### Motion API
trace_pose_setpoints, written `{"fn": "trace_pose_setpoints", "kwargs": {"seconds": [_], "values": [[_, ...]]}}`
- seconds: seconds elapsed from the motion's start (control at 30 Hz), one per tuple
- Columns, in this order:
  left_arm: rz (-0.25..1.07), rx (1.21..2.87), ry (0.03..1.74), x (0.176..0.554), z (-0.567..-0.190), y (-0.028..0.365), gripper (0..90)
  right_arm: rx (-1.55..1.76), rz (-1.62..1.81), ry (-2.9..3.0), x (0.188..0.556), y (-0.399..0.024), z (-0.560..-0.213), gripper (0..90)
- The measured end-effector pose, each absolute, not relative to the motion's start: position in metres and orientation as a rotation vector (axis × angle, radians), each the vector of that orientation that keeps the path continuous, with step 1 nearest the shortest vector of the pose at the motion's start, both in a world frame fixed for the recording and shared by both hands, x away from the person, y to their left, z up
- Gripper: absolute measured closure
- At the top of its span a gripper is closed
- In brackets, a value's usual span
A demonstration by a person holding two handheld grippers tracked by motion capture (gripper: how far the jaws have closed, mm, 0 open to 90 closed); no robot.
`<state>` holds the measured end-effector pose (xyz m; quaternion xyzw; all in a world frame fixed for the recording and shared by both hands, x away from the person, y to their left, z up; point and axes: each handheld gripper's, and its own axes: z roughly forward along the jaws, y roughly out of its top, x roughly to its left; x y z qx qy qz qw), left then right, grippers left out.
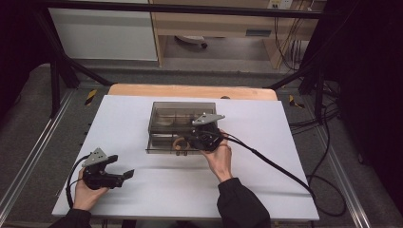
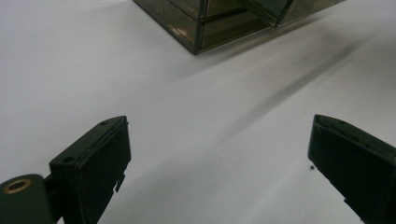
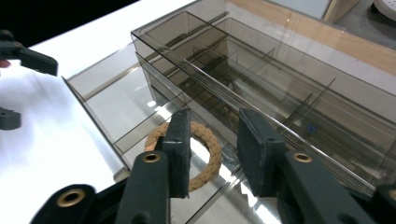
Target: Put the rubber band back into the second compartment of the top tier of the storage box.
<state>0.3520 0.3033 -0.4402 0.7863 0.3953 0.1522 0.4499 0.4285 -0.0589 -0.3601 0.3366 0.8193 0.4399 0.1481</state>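
With the woven ring (image 3: 201, 151) lying in the open drawer (image 3: 107, 100) of the smoky organizer box (image 1: 182, 124), right gripper (image 3: 215, 149) fingers part-open above, gripping nothing; next: withdraw, close drawer. Left gripper (image 2: 219, 163) wide open, empty, over desk (image 1: 142, 190).

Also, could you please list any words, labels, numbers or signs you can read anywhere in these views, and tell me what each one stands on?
No legible text anywhere.
Smoky clear drawer box: no label or print.
Woven ring in the pulled-out drawer: no marking.
Right hand-held gripper and left hand-held gripper: plain black jaws, no brand visible.
Pale plate on the wooden furniture behind the table: possibly a label, too small and blurred to read.
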Motion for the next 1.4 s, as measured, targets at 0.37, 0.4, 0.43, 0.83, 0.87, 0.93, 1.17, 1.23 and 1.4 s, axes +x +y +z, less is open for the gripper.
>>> {"fn": "trace_pose_setpoints", "kwargs": {"seconds": [0.37, 0.4, 0.43, 0.83, 0.87, 0.93, 1.17, 1.23, 1.4], "values": [[0.374, 1.947, 0.978, 0.352, -0.44, 0.303, 5.4, 1.018, 1.308, 2.322, 0.424, -0.088, -0.353, 40.1], [0.374, 1.948, 0.978, 0.352, -0.44, 0.303, 5.5, 1.021, 1.313, 2.317, 0.423, -0.091, -0.353, 38.1], [0.374, 1.948, 0.978, 0.352, -0.44, 0.303, 5.4, 1.021, 1.316, 2.314, 0.423, -0.094, -0.352, 36.3], [0.375, 1.947, 0.981, 0.352, -0.441, 0.303, 5.4, 1.057, 1.349, 2.263, 0.415, -0.131, -0.349, 14.1], [0.376, 1.948, 0.981, 0.352, -0.441, 0.303, 5.4, 1.055, 1.352, 2.258, 0.415, -0.134, -0.349, 12.8], [0.377, 1.947, 0.981, 0.352, -0.441, 0.303, 5.4, 1.068, 1.363, 2.242, 0.413, -0.14, -0.349, 10.6], [0.376, 1.948, 0.982, 0.352, -0.441, 0.303, 5.4, 1.097, 1.386, 2.205, 0.409, -0.163, -0.351, 5.5], [0.376, 1.949, 0.982, 0.352, -0.441, 0.303, 5.4, 1.092, 1.39, 2.199, 0.408, -0.169, -0.352, 5.0], [0.376, 1.948, 0.984, 0.352, -0.441, 0.303, 5.4, 1.12, 1.401, 2.181, 0.404, -0.184, -0.358, 3.3]]}}
